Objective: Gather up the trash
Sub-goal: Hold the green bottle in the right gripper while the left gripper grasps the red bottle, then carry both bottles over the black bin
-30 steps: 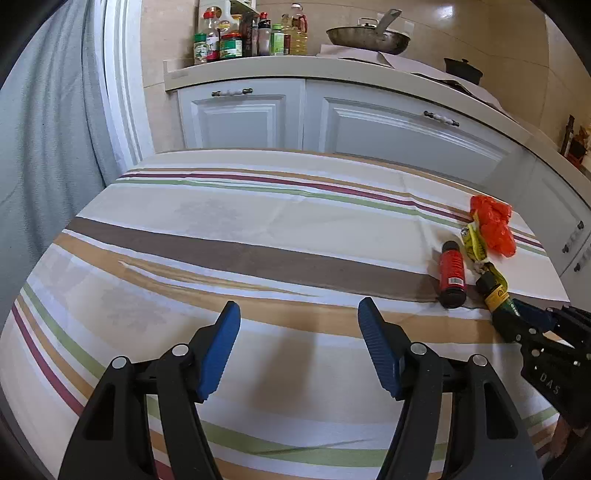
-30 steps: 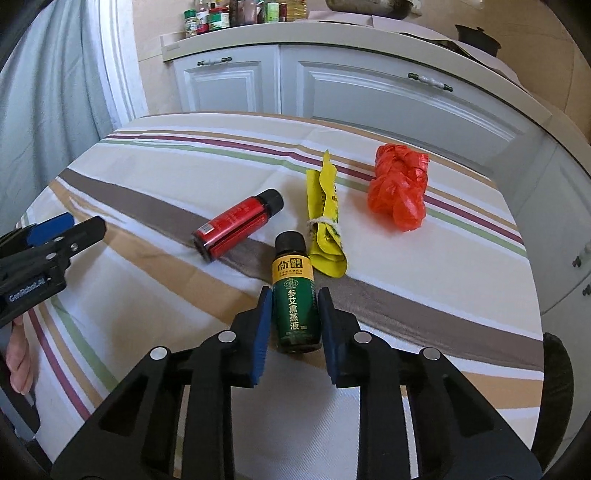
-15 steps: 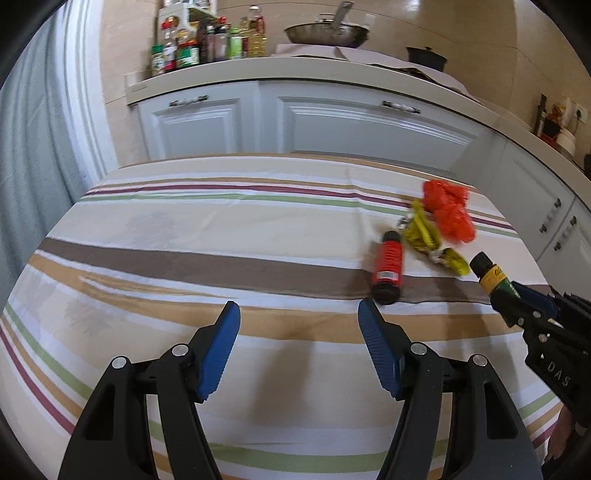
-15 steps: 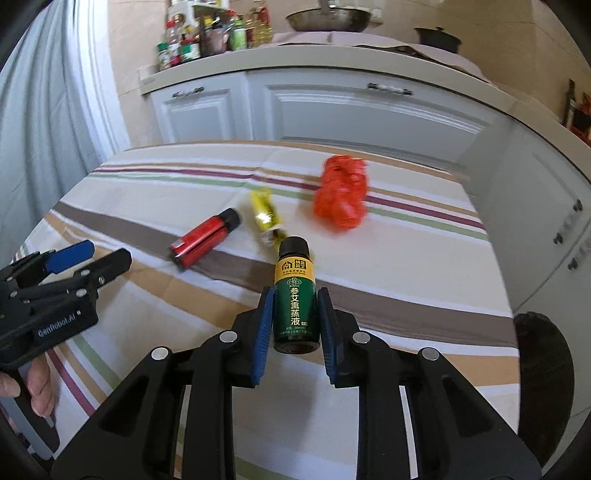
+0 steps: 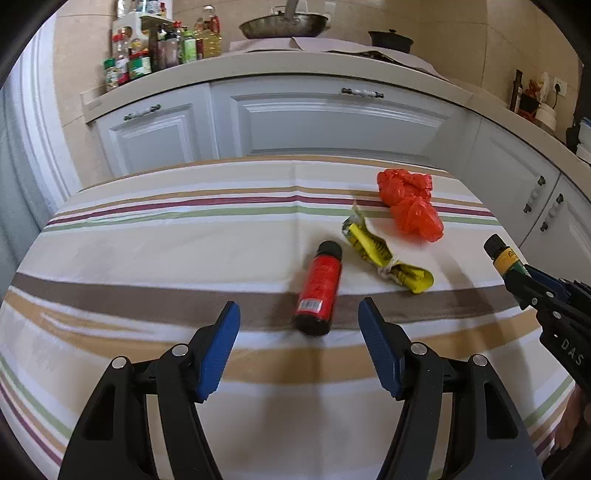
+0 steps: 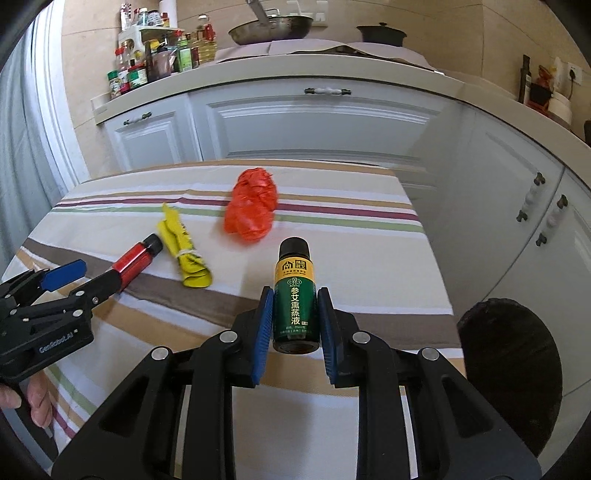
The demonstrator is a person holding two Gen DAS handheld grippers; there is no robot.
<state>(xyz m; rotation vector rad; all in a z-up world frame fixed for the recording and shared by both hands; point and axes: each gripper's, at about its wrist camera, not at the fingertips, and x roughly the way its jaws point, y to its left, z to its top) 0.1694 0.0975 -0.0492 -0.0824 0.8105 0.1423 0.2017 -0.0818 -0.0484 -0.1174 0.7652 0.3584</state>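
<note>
My right gripper (image 6: 294, 302) is shut on a small green bottle (image 6: 295, 295) with a yellow band and black cap, held above the striped tablecloth (image 6: 332, 236); the bottle also shows in the left wrist view (image 5: 504, 256). My left gripper (image 5: 299, 317) is open and empty, just short of a red bottle (image 5: 319, 286) that lies on the cloth between its fingertips. That red bottle also shows in the right wrist view (image 6: 138, 256). A crumpled yellow wrapper (image 5: 384, 258) and a crumpled red plastic bag (image 5: 410, 205) lie beyond it.
White kitchen cabinets (image 5: 332, 118) run behind the table, with spice jars (image 5: 147, 55) and a pan (image 5: 284, 24) on the counter. A dark round bin (image 6: 509, 354) stands off the table's right edge. A curtain (image 6: 22, 147) hangs at the left.
My right gripper lifted the green bottle off the cloth and carried it right. My left gripper moved right and forward, so the red bottle now lies between its open fingers.
</note>
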